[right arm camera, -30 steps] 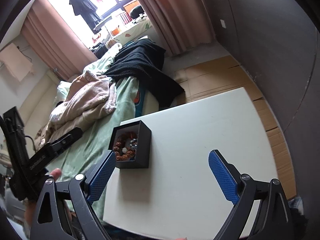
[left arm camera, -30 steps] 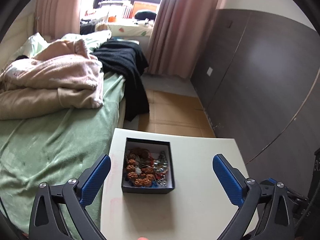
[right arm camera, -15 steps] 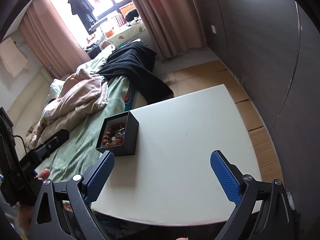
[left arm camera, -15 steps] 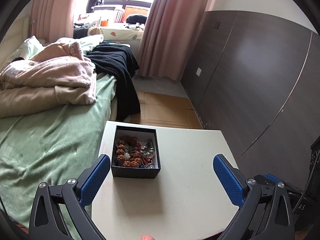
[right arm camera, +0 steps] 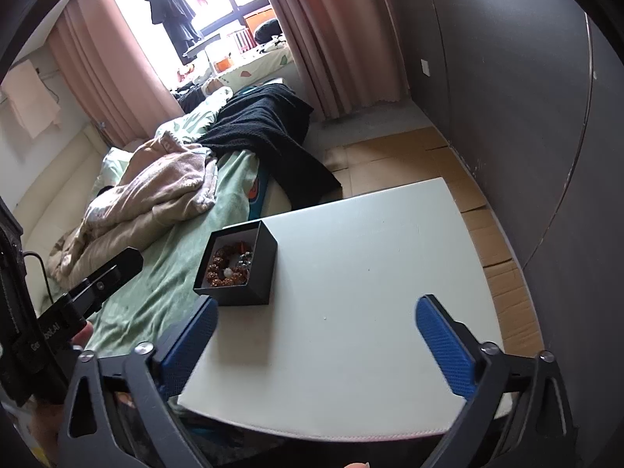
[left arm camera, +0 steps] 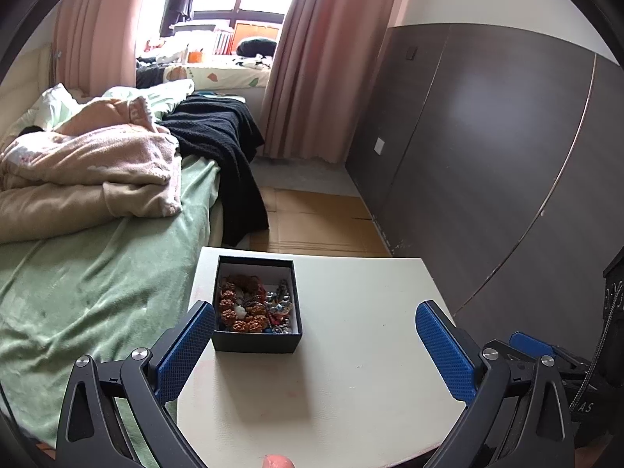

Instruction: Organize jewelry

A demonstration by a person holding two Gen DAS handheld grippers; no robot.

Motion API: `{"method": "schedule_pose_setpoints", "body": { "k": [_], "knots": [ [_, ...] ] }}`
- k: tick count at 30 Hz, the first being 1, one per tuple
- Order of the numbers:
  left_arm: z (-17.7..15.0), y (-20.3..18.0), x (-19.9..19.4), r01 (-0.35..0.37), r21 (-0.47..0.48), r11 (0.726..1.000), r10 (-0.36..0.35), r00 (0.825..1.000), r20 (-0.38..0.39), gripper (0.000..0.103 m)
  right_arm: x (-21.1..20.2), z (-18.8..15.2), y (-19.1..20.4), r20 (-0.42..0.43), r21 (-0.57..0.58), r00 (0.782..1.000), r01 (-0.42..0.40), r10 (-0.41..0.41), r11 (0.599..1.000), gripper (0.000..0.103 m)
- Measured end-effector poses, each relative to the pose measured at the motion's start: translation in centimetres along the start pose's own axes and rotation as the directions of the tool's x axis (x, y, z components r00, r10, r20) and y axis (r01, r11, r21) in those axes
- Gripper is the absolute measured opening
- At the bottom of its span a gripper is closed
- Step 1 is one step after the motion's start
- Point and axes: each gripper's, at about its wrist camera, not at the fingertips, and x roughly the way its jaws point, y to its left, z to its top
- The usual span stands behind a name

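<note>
A black box (left arm camera: 257,308) sits on the white bench (left arm camera: 351,370), near the bench edge that runs along the bed (left arm camera: 97,280). The box is lidless and upright, and holds the jewelry (left arm camera: 249,306): brown beaded bracelets on its bed side, silvery and coloured pieces on the other side.

The left hand-held gripper (left arm camera: 315,333) is released, its blue pads spread wide and holding nothing; one pad (left arm camera: 187,347) lies just beside the box's near corner, the other well apart from the box. The right hand-held gripper (right arm camera: 316,331) is likewise released and empty, hovering over the bench on the box's near side, one pad (right arm camera: 191,341) near the box.
</note>
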Motion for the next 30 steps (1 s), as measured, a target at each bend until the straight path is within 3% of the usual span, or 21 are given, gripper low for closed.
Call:
{"method": "schedule_pose_setpoints", "body": {
  "k": [30],
  "knots": [
    [-0.02,0.25,-0.84,-0.044,0.005,0.999,0.043,0.998,0.053,0.102,-0.17,-0.03,-0.05,0.039,0.003,0.999,0.023,-0.023,1.000,0.103]
  ]
}}
